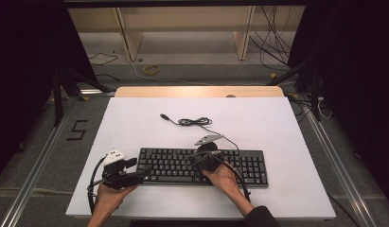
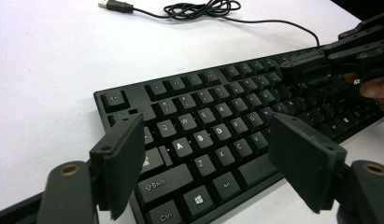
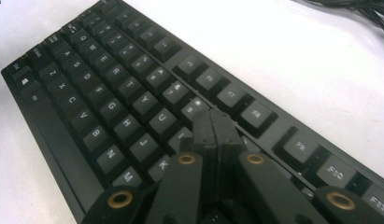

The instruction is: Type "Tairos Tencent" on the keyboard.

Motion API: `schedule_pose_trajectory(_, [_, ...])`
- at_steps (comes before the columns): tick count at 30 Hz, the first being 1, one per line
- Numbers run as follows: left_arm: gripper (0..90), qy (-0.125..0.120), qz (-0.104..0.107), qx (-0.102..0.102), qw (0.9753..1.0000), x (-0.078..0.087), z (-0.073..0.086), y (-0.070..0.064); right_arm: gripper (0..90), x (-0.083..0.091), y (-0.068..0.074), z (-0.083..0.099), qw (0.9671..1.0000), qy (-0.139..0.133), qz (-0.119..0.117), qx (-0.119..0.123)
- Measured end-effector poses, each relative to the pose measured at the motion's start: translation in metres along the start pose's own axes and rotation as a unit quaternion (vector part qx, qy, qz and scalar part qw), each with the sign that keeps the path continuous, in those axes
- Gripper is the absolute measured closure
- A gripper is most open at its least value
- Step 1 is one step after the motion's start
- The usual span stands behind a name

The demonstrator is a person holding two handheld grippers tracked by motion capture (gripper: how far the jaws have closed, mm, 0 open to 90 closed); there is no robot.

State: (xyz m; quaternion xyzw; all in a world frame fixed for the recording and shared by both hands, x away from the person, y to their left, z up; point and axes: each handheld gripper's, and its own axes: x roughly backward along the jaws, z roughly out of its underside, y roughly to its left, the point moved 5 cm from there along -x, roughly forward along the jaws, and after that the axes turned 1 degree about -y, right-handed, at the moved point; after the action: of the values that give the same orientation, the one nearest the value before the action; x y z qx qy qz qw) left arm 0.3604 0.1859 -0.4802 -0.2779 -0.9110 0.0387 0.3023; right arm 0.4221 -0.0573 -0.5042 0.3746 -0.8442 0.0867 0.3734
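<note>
A black keyboard [image 1: 201, 165] lies on the white tabletop [image 1: 135, 123], nearer the front edge. Its cable runs back to a small coil [image 1: 194, 122] with a loose USB plug [image 1: 164, 116]. My left gripper [image 1: 144, 171] is at the keyboard's left end. It stands open, its jaws framing the A, S and Z keys [image 2: 199, 140] from just above. My right gripper [image 1: 194, 161] hovers over the keyboard's middle. It is shut with nothing between its jaws, and the joined tips [image 3: 213, 122] point down at the keys [image 3: 147, 116] beside the number row. From the left gripper view, the right gripper [image 2: 316, 65] hangs over the far keys.
The coiled cable [image 2: 199, 9] and USB plug [image 2: 116, 5] lie on bare white surface behind the keyboard [image 2: 217, 135]. A wooden strip [image 1: 197, 91] borders the table's far edge. Beyond it are the floor, wooden shelf legs [image 1: 128, 40] and loose cables [image 1: 272, 42].
</note>
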Motion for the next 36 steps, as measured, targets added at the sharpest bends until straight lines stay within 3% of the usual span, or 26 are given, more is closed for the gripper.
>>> schedule_pose_trajectory(11, [27.1, 0.001, 0.000, 0.001, 1.0000, 0.000, 0.000, 0.001, 90.0, -0.003, 0.001, 0.004, 0.9997, 0.015, 0.015, 0.010])
schedule_pose_trajectory(14, [27.3, 0.001, 0.000, 0.002, 1.0000, 0.000, 0.000, 0.002, 90.0, -0.003, 0.001, 0.004, 0.9998, 0.014, 0.013, 0.002])
schedule_pose_trajectory(21, [29.3, 0.002, 0.003, 0.002, 1.0000, -0.003, 0.000, 0.002, 89.8, 0.010, 0.000, 0.000, 0.9996, -0.024, -0.004, -0.016])
schedule_pose_trajectory(27, [38.0, 0.010, 0.005, -0.005, 0.9999, -0.009, -0.002, 0.000, 72.4, 0.024, -0.002, 0.000, 0.9976, -0.053, -0.032, -0.029])
schedule_pose_trajectory(36, [64.4, 0.037, 0.012, -0.024, 0.9989, -0.027, -0.002, -0.002, 50.8, 0.037, -0.001, 0.005, 0.9952, -0.076, -0.053, -0.032])
